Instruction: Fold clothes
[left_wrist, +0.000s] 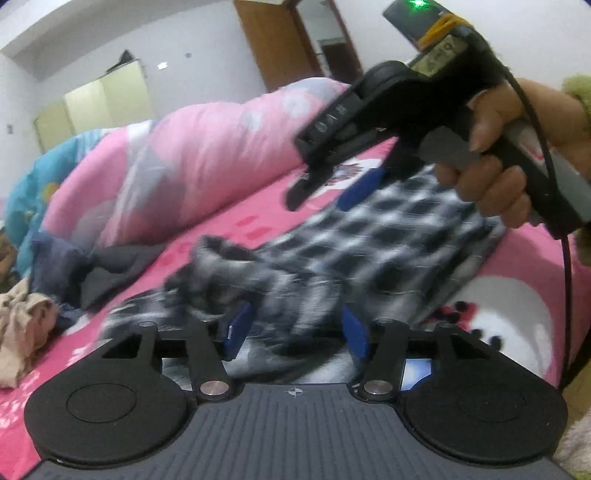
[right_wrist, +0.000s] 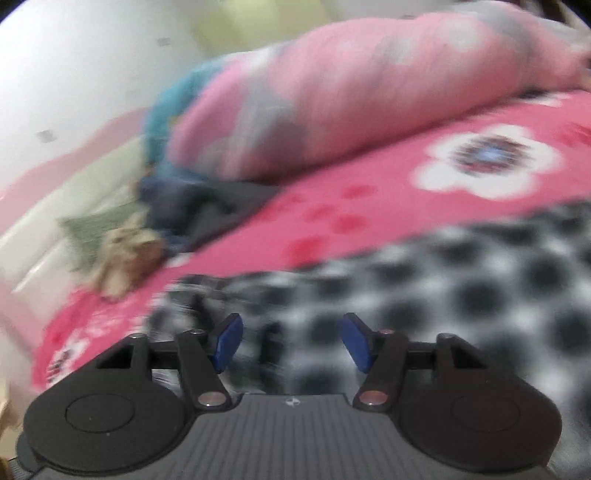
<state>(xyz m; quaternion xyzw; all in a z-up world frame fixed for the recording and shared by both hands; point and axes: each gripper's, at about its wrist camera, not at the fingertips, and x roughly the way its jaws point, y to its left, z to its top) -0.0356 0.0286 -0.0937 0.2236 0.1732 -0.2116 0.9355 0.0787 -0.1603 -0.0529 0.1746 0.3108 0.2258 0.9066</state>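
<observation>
Hovering over the checked shirt (right_wrist: 424, 280), both tongs (jaws apart).

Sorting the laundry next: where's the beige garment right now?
In the left wrist view the beige garment lies crumpled at the far left edge of the pink bedsheet, beside the dark clothes pile below the rolled pink quilt.

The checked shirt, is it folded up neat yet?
Not yet. The checked shirt lies partly spread on the pink bed, and its near end is bunched into a rumpled heap.
</observation>
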